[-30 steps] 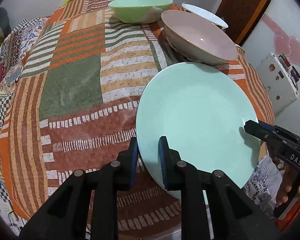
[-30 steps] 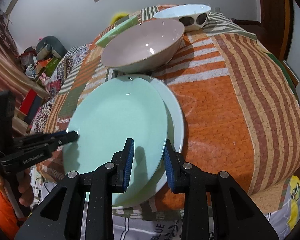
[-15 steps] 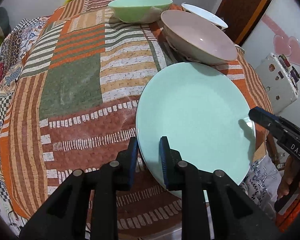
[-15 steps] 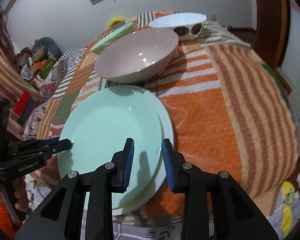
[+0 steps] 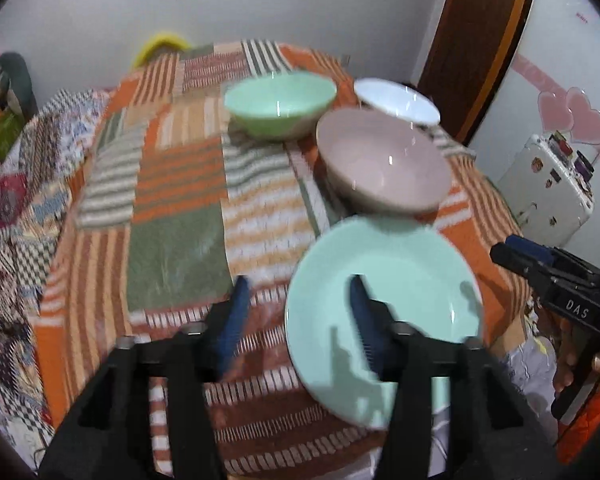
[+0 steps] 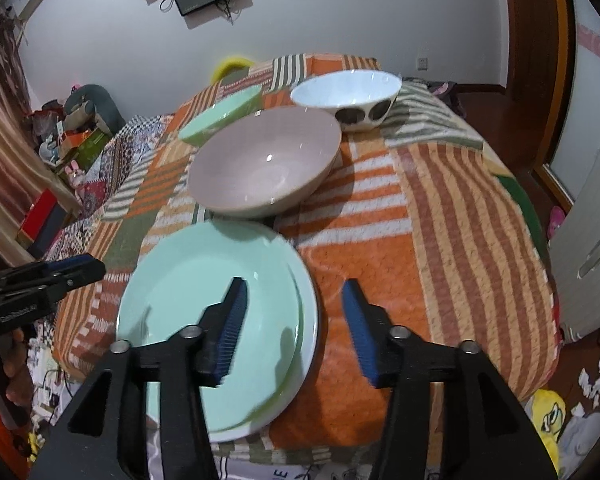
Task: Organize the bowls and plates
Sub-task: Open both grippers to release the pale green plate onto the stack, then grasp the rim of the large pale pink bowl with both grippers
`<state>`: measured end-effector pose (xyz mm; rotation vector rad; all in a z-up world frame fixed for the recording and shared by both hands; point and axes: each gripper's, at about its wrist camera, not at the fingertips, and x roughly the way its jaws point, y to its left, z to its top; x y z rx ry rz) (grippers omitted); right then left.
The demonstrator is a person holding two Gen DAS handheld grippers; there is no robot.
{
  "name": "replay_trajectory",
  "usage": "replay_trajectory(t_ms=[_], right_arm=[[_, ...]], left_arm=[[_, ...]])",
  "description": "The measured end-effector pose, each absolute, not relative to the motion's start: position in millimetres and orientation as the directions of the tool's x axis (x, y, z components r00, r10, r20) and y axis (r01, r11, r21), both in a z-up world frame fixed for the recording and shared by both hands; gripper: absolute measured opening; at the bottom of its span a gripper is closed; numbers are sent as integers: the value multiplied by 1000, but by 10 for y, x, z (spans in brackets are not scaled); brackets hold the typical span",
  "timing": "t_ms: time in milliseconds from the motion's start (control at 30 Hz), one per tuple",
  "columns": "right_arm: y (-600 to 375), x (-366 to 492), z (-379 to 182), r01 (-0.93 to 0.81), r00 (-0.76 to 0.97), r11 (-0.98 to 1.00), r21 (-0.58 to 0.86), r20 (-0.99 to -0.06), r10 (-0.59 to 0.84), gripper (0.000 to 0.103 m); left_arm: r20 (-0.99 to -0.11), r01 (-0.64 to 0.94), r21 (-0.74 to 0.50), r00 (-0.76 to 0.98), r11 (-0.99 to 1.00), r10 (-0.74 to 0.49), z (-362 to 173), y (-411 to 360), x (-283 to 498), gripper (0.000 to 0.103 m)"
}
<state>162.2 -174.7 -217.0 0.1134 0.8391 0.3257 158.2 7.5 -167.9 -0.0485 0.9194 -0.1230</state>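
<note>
A mint green plate (image 5: 384, 280) (image 6: 204, 292) lies flat on a paler plate (image 6: 309, 320) at the near edge of the table. My left gripper (image 5: 298, 316) hovers over the plate's left rim, its jaws opening and the pads off the rim. My right gripper (image 6: 296, 328) hovers over the right rim, its jaws also opening and pressing on nothing. Each gripper shows in the other's view, the right gripper (image 5: 540, 264) and the left gripper (image 6: 60, 276). Behind the plates stand a pinkish beige bowl (image 5: 380, 168) (image 6: 264, 168), a green bowl (image 5: 280, 104) (image 6: 220, 116) and a white bowl (image 5: 396, 100) (image 6: 348, 92).
A striped patchwork cloth (image 5: 176, 208) covers the table (image 6: 452, 240). A white cabinet (image 5: 548, 192) stands off the right side. Clutter (image 6: 60, 136) is piled by the wall on the left. A yellow object (image 6: 230, 66) sits behind the far edge.
Both grippers were shut on the green plate's rim, one on each side. Both have let go, opened and lifted away. The plate now rests on the lower plate.
</note>
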Motion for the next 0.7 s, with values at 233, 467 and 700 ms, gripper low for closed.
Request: replay_trajectory(t_ms=[233, 467, 700], right_arm=[[-1767, 1850, -2027, -239, 652, 947, 214, -687, 320, 57], [-1767, 2164, -1979, -243, 680, 953, 183, -669, 302, 58], [-1738, 2489, -2084, -244, 664, 949, 200, -679, 314, 58]], left_arm=[[-762, 69, -121, 633, 990, -137, -1535, 61, 1967, 69], [-778, 75, -112, 613, 991, -134, -1651, -37, 2419, 69], [-794, 88, -143, 584, 986, -168, -1841, -88, 2803, 69]])
